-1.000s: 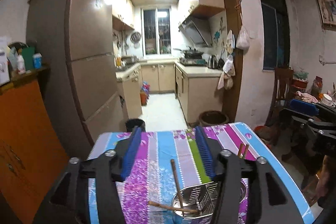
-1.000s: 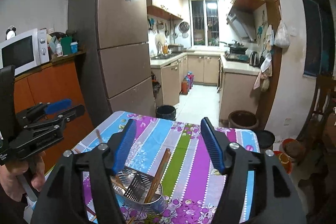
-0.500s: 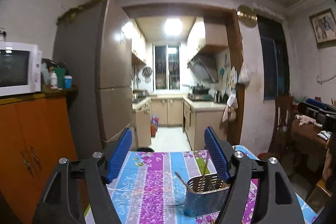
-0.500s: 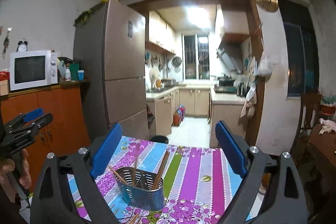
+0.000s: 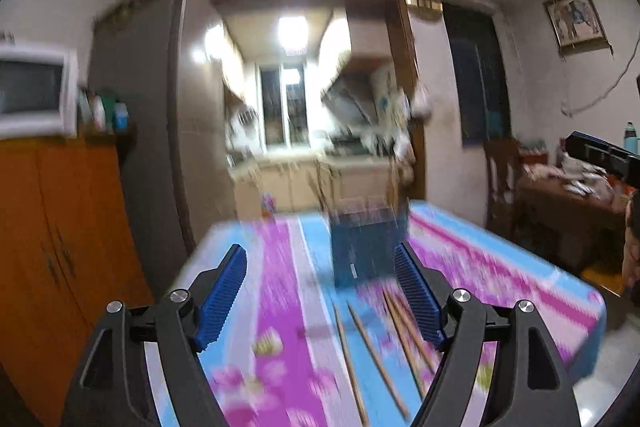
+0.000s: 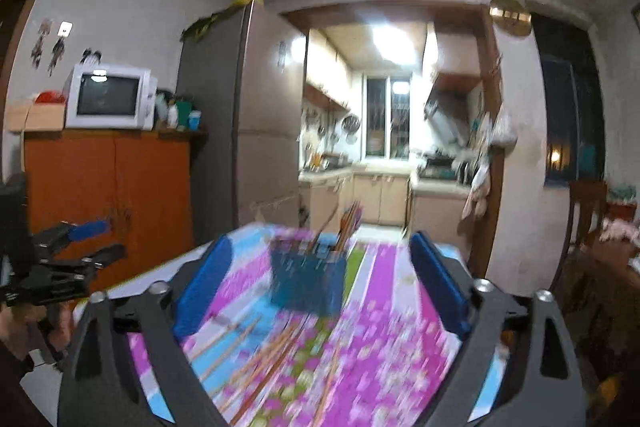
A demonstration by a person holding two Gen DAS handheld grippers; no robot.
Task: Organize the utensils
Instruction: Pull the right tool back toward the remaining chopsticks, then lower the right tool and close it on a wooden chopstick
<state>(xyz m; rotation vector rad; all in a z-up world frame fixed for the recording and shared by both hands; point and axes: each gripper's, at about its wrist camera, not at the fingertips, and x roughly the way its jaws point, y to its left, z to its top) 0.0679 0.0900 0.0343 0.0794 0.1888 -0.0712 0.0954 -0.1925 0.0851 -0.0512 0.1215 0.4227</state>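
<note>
Chopsticks lie loose on the table near the holder; left tongs opening, right tongs closing, both wide and empty, seemingly ready to gather them.

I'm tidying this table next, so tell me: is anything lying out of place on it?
Yes. Several chopsticks lie loose and fanned out on the tablecloth in front of the holder, while only a few stand inside it. Both views are blurred, so I cannot count them.

A perforated shiny metal utensil holder and matt wooden chopsticks sit on a smooth, striped floral tablecloth, framed by ribbed blue plastic gripper pads.
</note>
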